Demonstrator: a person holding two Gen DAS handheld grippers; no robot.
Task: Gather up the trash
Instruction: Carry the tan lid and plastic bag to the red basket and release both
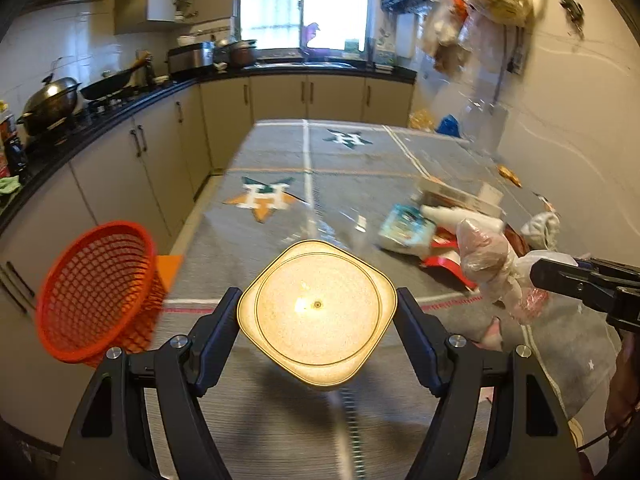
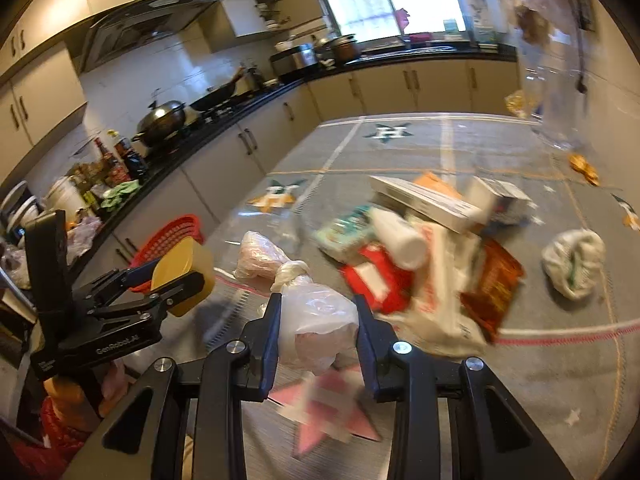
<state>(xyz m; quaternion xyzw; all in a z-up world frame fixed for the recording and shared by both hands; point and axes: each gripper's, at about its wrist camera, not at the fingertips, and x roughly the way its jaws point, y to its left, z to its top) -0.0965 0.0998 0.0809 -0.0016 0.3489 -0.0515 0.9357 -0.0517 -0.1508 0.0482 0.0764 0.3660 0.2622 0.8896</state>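
Note:
My left gripper [image 1: 317,310] is shut on a yellow plastic tub [image 1: 317,316], held above the grey cloth-covered table [image 1: 280,160]; it also shows in the right wrist view [image 2: 182,276]. My right gripper [image 2: 316,320] is shut on a knotted clear plastic bag [image 2: 316,316], which shows at the right of the left wrist view [image 1: 488,264]. A red mesh basket [image 1: 96,292] stands off the table's left edge, tilted toward me. A trash pile [image 2: 420,248] of boxes, wrappers and a white bottle lies on the table ahead.
A crumpled white bag [image 2: 574,262] lies right of the pile. Orange scraps [image 2: 584,168] lie farther back. Kitchen counters with a wok [image 1: 50,100] run along the left. Bags hang on the right wall [image 1: 480,8].

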